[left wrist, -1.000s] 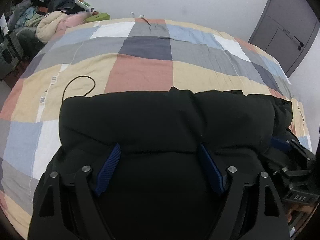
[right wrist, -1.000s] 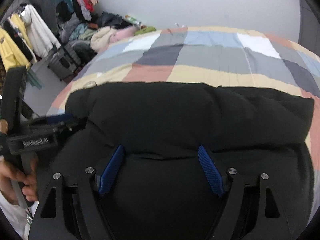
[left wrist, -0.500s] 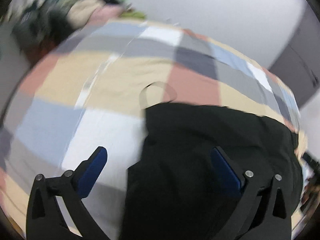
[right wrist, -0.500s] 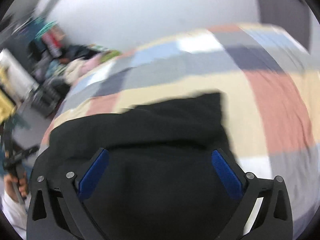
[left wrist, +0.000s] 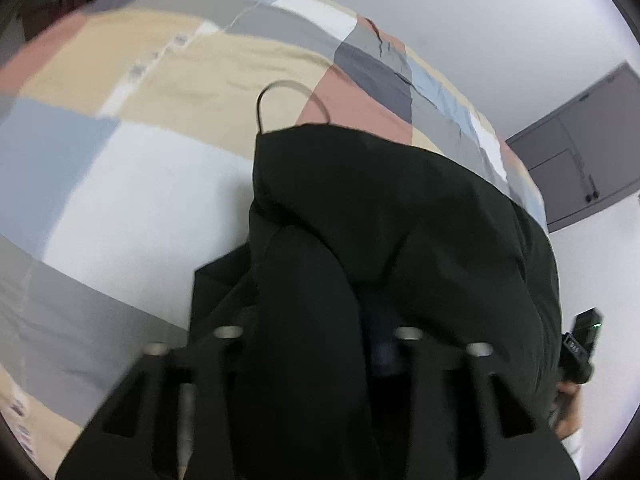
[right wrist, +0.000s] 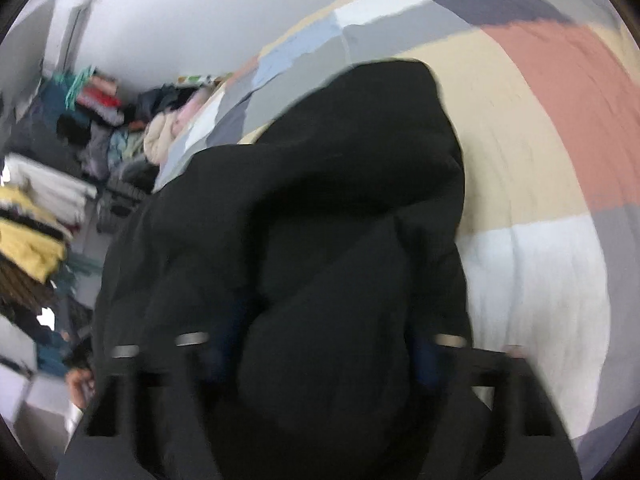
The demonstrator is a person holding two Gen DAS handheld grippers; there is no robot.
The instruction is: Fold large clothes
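Bulky black padded jacket (left wrist: 400,216) lay bunched on the patchwork-quilted bed (left wrist: 132,176); left claw (left wrist: 316,344) and right claw (right wrist: 320,344) each gripped a fold.

A bed (left wrist: 132,184) covered by a patchwork quilt of beige, pink, grey, blue and white squares fills the left and upper part of the left wrist view. A bulky black garment (left wrist: 392,216) is spread on it at centre, and a thin dark cord loop (left wrist: 288,88) is seen just above its top edge.
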